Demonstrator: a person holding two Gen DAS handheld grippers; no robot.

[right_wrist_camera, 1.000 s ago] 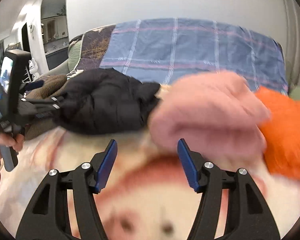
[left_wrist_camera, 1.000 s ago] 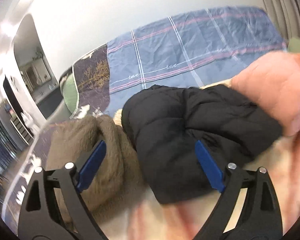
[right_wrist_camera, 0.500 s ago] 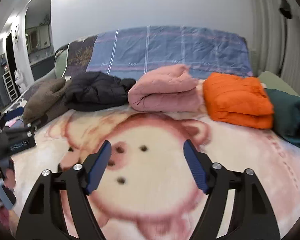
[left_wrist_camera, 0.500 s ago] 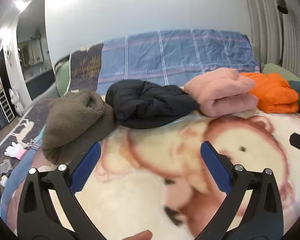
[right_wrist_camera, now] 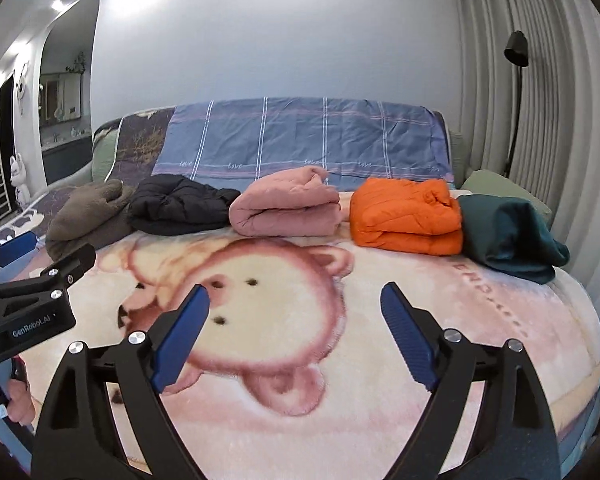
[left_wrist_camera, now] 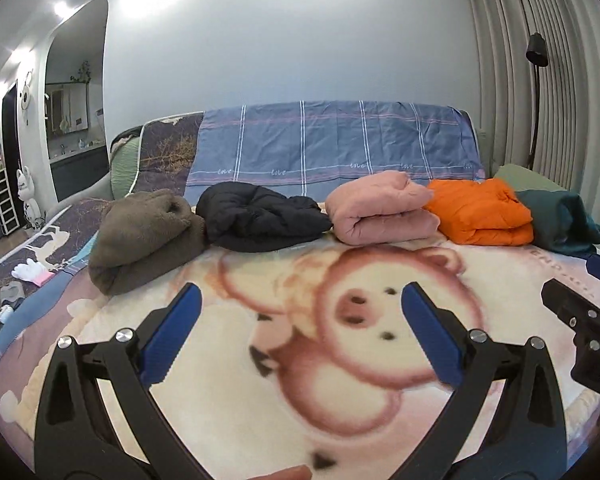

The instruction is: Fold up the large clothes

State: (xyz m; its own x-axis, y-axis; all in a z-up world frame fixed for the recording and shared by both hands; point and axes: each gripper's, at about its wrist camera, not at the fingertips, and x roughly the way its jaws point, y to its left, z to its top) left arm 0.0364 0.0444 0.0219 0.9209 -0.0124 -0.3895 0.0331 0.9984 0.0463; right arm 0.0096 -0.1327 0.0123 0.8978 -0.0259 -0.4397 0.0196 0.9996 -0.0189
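Both grippers have drawn back from the folded pile; the left gripper [left_wrist_camera: 298, 312] gapes empty, the right gripper [right_wrist_camera: 294, 312] has just been opening, empty too, over the pig-print blanket [right_wrist_camera: 300, 360]. Beyond lie brown fleece [left_wrist_camera: 148, 232], black jacket [left_wrist_camera: 260, 216], pink [right_wrist_camera: 288, 208], orange [right_wrist_camera: 408, 216] and teal garments [right_wrist_camera: 508, 236] in a row.

Left wrist view: looks forward along own fingers, slightly down, over pig-print blanket [left_wrist_camera: 300, 420] toward headboard wall; row of 5 folded garments across mid-frame, well apart from camera. Right gripper [left_wrist_camera: 580, 312] enters at right edge.
Right wrist view: same heading, same low tilt, set further right; teal garment [right_wrist_camera: 508, 236] larger here. Left gripper [right_wrist_camera: 32, 280] enters at left edge.
Shared: blanket, garment row, plaid sheet [right_wrist_camera: 300, 140], floor lamp [left_wrist_camera: 537, 52].
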